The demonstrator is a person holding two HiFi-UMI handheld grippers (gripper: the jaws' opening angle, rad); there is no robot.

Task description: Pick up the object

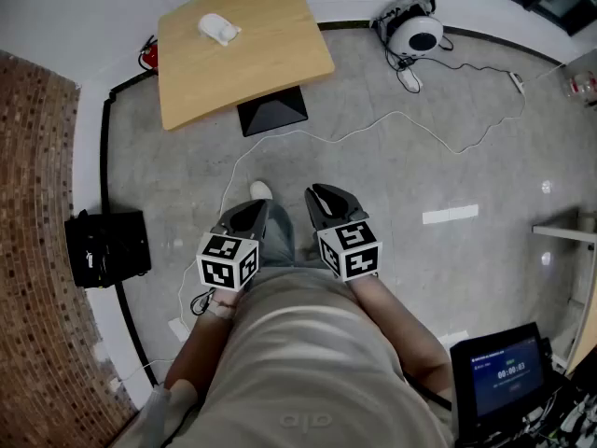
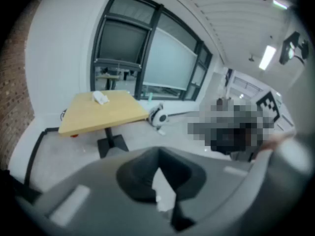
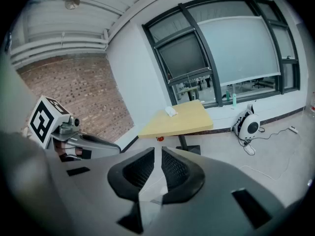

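Observation:
A small white crumpled object (image 1: 219,29) lies on a light wooden table (image 1: 270,63) at the far side of the room. It also shows on the table top in the left gripper view (image 2: 100,98) and in the right gripper view (image 3: 171,111). Both grippers are held side by side close to the person's body, well short of the table. My left gripper (image 1: 250,215) is shut with nothing in its jaws. My right gripper (image 1: 326,199) is shut and empty too, its pads nearly touching.
A black box (image 1: 107,247) sits on the floor by the brick wall (image 1: 33,203) at the left. A white round device (image 1: 415,35) with cables lies behind the table, and a white cable (image 1: 392,119) runs across the grey floor. A lit screen (image 1: 499,376) is at the lower right.

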